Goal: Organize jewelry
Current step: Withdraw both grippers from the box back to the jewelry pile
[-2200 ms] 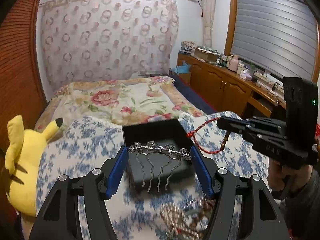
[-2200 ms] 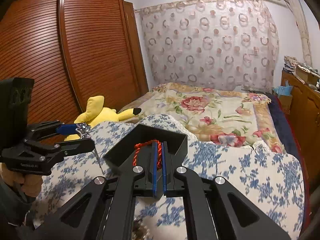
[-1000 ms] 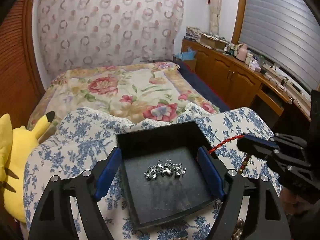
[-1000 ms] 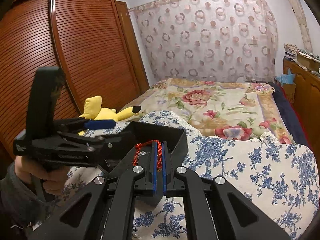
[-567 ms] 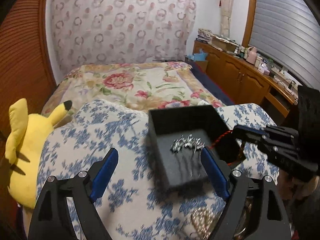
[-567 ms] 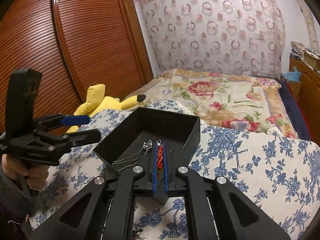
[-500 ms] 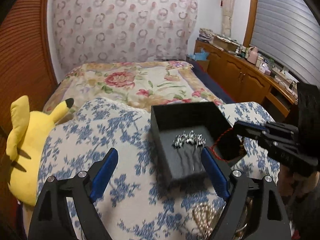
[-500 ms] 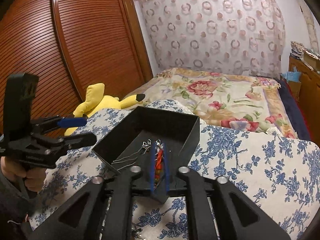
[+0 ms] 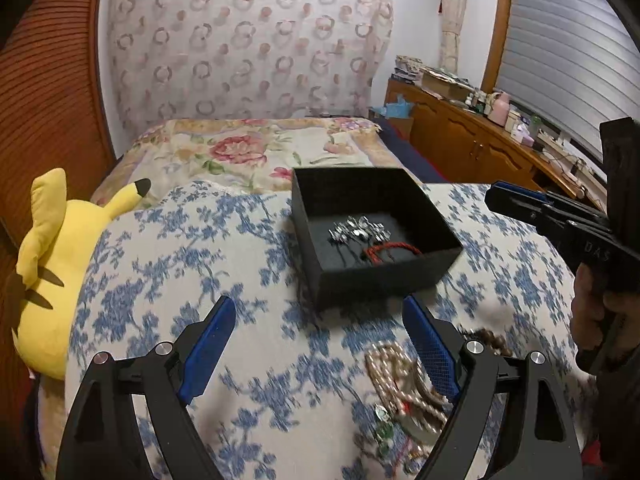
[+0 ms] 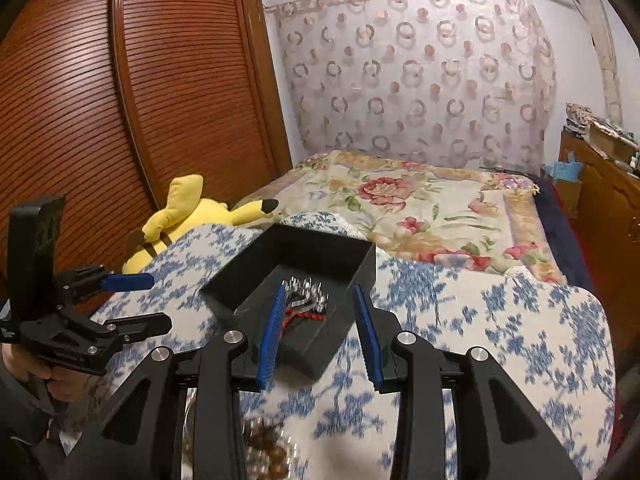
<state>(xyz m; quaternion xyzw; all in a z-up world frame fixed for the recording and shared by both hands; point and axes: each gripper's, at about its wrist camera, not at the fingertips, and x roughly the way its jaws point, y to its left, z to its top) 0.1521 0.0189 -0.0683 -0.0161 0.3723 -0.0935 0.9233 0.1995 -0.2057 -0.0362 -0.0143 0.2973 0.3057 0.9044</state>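
A black open box (image 9: 384, 276) sits on the blue-flowered cloth. Inside it lie a silver hair comb (image 9: 358, 232) and a red cord bracelet (image 9: 390, 250). My left gripper (image 9: 318, 308) stands wide open and empty, just short of the box's near wall. In the right wrist view my right gripper (image 10: 319, 292) hangs over the box's near corner (image 10: 320, 344), its jaws opening. The red bracelet (image 10: 304, 316) rests on the box floor beside the comb (image 10: 306, 288), free of the pads. A loose pile with a pearl necklace (image 9: 400, 372) and brown beads (image 9: 484, 340) lies near my left gripper's right finger.
A yellow plush toy (image 9: 52, 272) lies at the cloth's left edge against a wooden slatted wardrobe (image 10: 120, 120). Beyond the box is a bed with a floral blanket (image 9: 256, 152). A cluttered wooden dresser (image 9: 480, 144) runs along the right wall. A hand holds the left gripper (image 10: 152, 304) at far left.
The right gripper lowered the red bracelet into the box and parted its jaws, leaving it there. The left gripper drew back from the box, which now sits farther away and to the right.
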